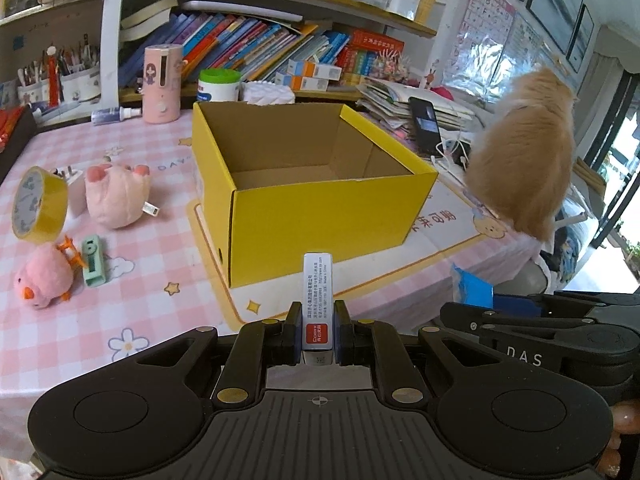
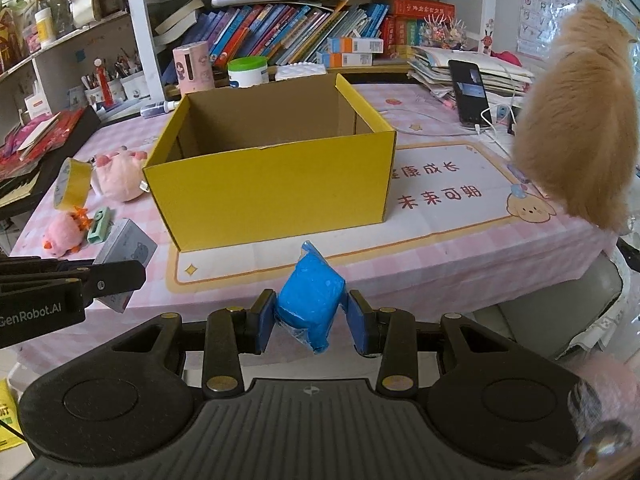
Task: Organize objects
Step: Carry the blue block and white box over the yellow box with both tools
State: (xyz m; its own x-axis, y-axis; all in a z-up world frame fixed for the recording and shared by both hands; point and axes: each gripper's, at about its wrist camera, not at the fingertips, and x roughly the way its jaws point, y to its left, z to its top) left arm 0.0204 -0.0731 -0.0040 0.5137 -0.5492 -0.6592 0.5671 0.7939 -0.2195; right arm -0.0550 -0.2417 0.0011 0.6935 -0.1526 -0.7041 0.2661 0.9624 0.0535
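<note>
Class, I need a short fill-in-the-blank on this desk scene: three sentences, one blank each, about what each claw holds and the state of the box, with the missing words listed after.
1. The left claw is shut on a small, narrow ______ box with printed text.
2. The right claw grips a plastic-wrapped packet coloured ______.
3. The yellow cardboard box on the desk has no lid on and, from what shows inside, is ______.

Missing words: white; blue; empty

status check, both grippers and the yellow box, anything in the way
Left gripper shut on small white box. Right gripper shut on blue wrapped packet. Yellow box open, looks empty, just ahead. Cat at table's right edge, beside the box.
</note>
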